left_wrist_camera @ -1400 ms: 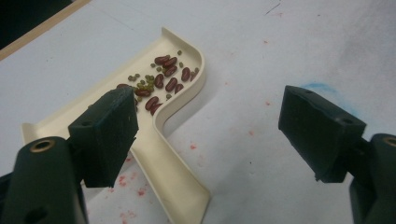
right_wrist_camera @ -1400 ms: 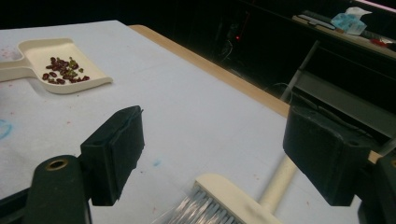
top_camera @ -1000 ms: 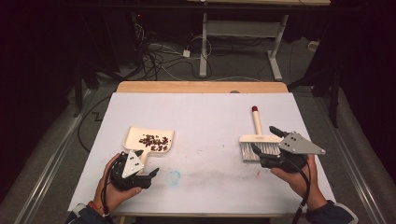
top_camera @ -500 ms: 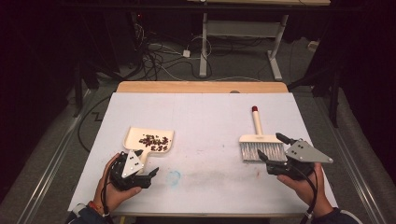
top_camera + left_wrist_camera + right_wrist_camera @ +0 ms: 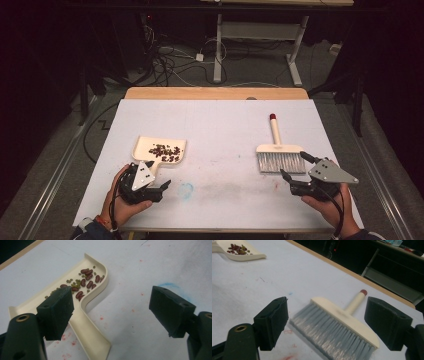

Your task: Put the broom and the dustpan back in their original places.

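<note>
While my left hand-held gripper (image 5: 150, 186) sits near the worktop's (image 5: 220, 125) near-left edge with its jaws spread wide and empty, a broad bare stretch of white surface lies open to its right. One cream dustpan (image 5: 86, 302) lies just ahead of it: in the left gripper view the pan's handle runs down between my jaws, closer to the left jaw, touching neither. A small heap of red beans and tiny green ones (image 5: 85, 281) sits in the pan's tray, too many to count surely. Farther right, my right hand-held gripper (image 5: 295, 172) hovers near the near-right edge, jaws likewise wide apart and holding nothing. One brush (image 5: 337, 322) lies just ahead of it, bristles toward me and between the jaws in the right gripper view, its red-tipped handle pointing away toward the worktop's far wooden edge.
</note>
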### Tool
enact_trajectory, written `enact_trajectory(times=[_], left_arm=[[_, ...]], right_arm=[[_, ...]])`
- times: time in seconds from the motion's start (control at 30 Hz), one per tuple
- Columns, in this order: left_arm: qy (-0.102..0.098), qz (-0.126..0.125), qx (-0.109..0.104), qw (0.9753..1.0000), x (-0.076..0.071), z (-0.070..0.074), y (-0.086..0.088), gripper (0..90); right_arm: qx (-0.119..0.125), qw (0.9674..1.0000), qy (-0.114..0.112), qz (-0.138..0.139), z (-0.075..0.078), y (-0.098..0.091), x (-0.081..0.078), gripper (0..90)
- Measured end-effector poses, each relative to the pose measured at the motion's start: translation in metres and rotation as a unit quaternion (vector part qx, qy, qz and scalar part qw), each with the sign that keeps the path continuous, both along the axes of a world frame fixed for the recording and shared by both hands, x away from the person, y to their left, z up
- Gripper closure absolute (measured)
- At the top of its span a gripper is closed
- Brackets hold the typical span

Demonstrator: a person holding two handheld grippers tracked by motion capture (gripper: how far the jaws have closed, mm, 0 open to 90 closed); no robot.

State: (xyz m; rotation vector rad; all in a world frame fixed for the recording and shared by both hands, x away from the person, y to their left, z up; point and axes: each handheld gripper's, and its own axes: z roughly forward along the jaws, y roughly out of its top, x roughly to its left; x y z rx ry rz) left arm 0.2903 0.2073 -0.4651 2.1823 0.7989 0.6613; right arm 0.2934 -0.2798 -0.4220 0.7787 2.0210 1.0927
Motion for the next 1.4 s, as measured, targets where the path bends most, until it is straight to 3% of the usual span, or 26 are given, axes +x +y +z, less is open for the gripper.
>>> enact_trajectory(times=[0.1, 0.2, 0.47, 0.73, 1.0, 1.4], left_arm=[[0.001, -0.002, 0.0, 1.0, 0.001, 0.0, 0.0, 20.0], [0.002, -0.002, -0.001, 1.0, 0.002, -0.001, -0.001, 20.0], [-0.001, -0.009, -0.002, 1.0, 0.002, -0.001, -0.004, 19.9], [-0.003, -0.006, -0.005, 1.0, 0.0, 0.0, -0.003, 19.9], [-0.008, -0.017, 0.01, 0.9998, -0.003, 0.0, -0.007, 19.9], [-0.009, -0.017, 0.006, 0.9998, -0.003, 0.0, -0.005, 19.9]], right_arm=[[0.004, 1.0, 0.004, 0.001, -0.005, -0.004, -0.001, 19.6], [-0.008, 0.9999, 0.008, -0.007, -0.011, -0.006, -0.003, 19.6], [0.009, 0.9996, 0.02, -0.016, -0.028, -0.013, -0.007, 19.7], [-0.003, 0.9993, 0.036, -0.009, -0.041, -0.014, -0.011, 19.8], [0.003, 0.9996, 0.029, -0.003, -0.038, -0.012, -0.014, 19.9], [0.003, 0.9998, 0.02, 0.0, -0.033, -0.008, -0.017, 19.9]])
